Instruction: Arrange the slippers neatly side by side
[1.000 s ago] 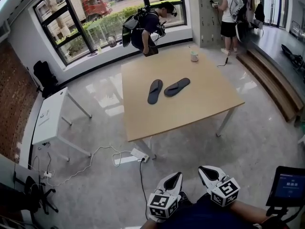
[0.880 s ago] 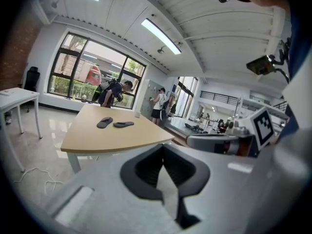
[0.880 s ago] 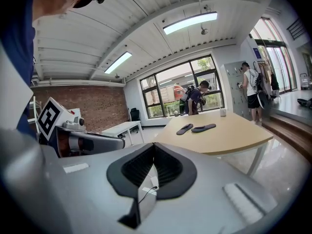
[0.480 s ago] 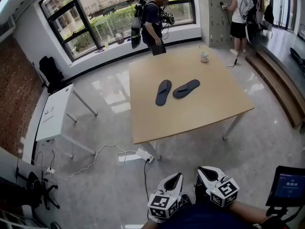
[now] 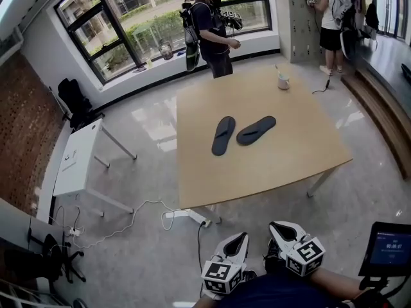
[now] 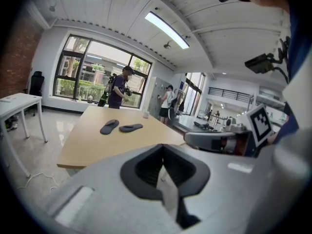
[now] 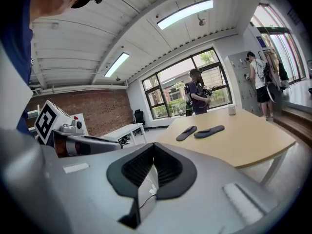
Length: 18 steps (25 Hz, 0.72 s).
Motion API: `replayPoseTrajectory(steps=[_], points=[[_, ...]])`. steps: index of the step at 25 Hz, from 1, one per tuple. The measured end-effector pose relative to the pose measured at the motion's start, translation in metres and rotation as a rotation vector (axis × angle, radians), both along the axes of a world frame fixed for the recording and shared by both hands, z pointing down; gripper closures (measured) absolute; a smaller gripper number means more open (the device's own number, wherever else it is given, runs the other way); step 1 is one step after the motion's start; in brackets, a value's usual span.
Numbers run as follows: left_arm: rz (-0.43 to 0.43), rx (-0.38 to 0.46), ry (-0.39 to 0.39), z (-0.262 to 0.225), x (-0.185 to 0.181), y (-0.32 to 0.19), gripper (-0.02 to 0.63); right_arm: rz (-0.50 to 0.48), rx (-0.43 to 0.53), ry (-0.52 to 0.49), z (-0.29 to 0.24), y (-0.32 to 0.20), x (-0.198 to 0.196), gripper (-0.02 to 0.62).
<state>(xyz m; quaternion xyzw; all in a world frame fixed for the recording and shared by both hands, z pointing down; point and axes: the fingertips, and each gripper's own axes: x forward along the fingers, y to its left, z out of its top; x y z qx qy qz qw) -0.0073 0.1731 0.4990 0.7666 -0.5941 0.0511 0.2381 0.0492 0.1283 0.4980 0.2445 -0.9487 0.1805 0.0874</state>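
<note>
Work not begun: left-hand slipper [image 5: 223, 135] and right-hand slipper [image 5: 256, 130] lie angled apart on the counter [image 5: 270, 169], well away from the left hand-held gripper [image 5: 239, 237] and right hand-held gripper [image 5: 279, 227], both clenched and empty.

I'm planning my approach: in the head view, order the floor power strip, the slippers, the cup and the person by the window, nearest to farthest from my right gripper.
From the right gripper:
1. power strip, on the floor, table's near side
2. slippers, mid-table
3. cup, table's far right
4. person, at the window
</note>
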Motion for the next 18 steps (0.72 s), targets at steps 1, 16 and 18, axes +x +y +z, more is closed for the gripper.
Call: replayPoseTrajectory(steps=[1,16,18], points=[[-0.001,0.004,0.000,-0.001,-0.001,-0.001,0.601,-0.001,-0.005,0.005,-0.002,0.000,-0.002,0.584],[-0.015,0.013,-0.033,-0.013,0.013,-0.115,0.601,0.001,-0.019,-0.028,-0.018,-0.119,0.011,0.584],[-0.015,0.019,-0.036,-0.014,0.015,-0.122,0.601,-0.009,-0.017,-0.033,-0.013,-0.126,0.013,0.584]])
